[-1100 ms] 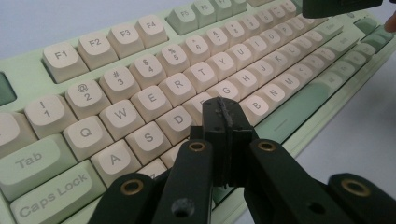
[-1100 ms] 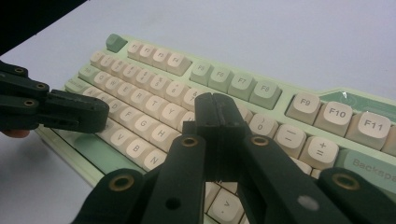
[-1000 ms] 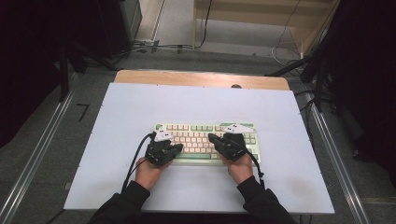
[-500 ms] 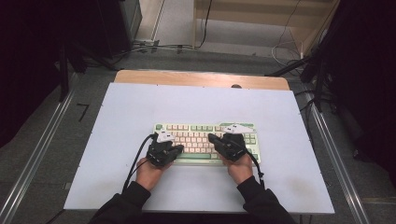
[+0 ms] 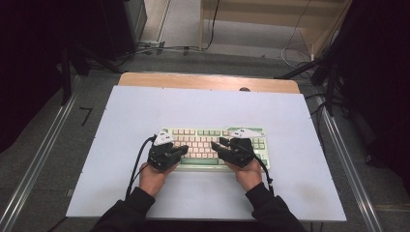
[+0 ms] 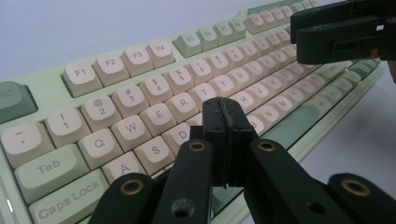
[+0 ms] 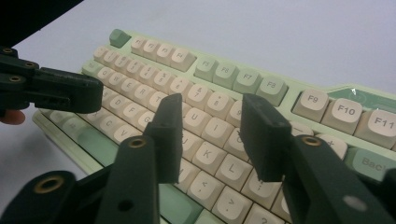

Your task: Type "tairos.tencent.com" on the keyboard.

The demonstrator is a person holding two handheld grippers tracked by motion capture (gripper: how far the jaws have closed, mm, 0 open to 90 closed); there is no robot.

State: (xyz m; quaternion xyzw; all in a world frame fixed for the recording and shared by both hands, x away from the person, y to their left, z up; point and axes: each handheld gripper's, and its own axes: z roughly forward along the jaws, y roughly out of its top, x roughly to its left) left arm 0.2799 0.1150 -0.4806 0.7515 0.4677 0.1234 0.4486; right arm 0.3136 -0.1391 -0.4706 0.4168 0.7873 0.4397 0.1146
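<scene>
Both grippers have barely shifted over the mechanical keyboard [image 5: 212, 145]: left gripper [image 6: 226, 135] closed empty, right gripper [image 7: 212, 135] spread, typing unstarted.

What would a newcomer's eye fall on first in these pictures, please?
Most likely the green and cream keyboard, lying alone in the near middle of the white table. Next, the two black grippers over it: the left gripper with jaws pressed together above the letter keys, the right gripper with jaws apart over the keys.
</scene>
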